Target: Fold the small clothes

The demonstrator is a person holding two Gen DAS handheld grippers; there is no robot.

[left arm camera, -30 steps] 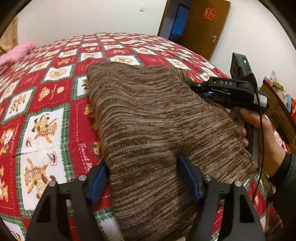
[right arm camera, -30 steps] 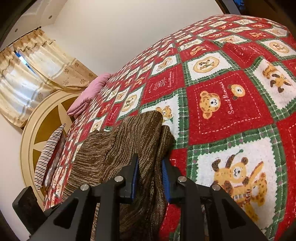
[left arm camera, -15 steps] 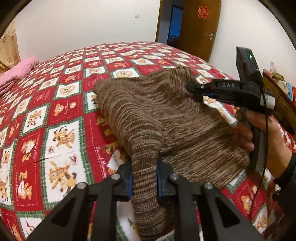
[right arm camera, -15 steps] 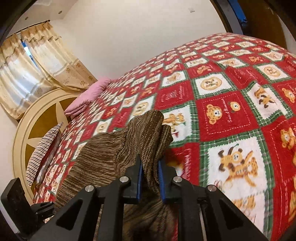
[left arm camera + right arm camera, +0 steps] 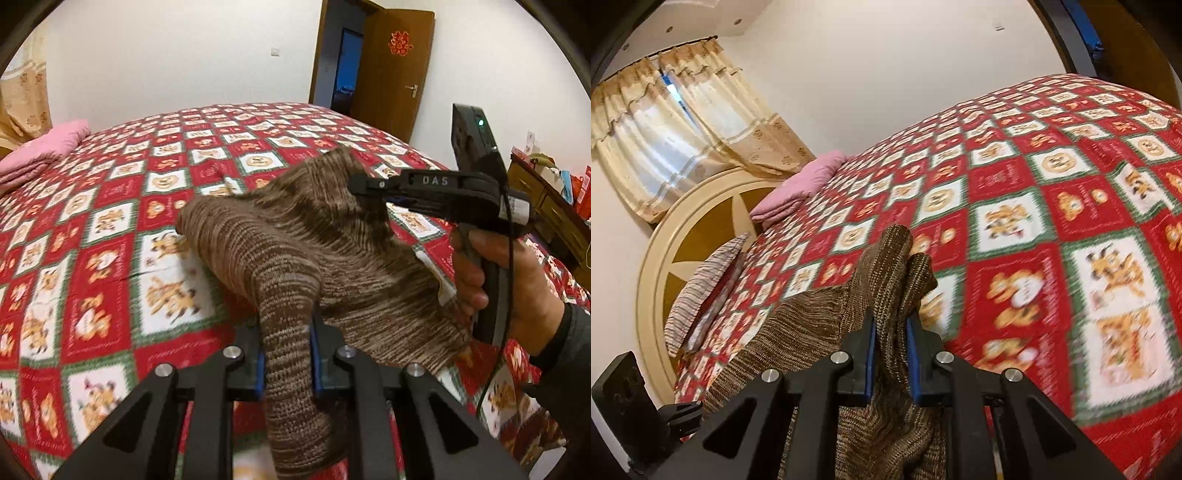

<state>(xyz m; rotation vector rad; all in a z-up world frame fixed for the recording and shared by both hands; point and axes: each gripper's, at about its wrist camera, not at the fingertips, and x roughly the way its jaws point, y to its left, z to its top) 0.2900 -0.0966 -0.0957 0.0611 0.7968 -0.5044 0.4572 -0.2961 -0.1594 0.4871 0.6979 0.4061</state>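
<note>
Midway through a fold, both the left gripper (image 5: 286,356) and right gripper (image 5: 890,356) clamp their jaws on a brown knit garment (image 5: 314,251), its near edge raised above the quilted bed (image 5: 110,206); the fold itself remains unfinished.

Light: soft, even indoor light; cream curtained window (image 5: 665,125) glows.
Blur: red patchwork bedspread (image 5: 1071,258) smears near its edges.
Distortion: fisheye bowing, dark corners.

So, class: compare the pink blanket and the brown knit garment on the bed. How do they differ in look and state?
The pink blanket is plain and lies folded flat at the bed's far edge; the brown knit garment is streaky and partly lifted off the bedspread. The garment is clamped by the left gripper and right gripper; nothing touches the blanket. Both are soft cloth.
</note>
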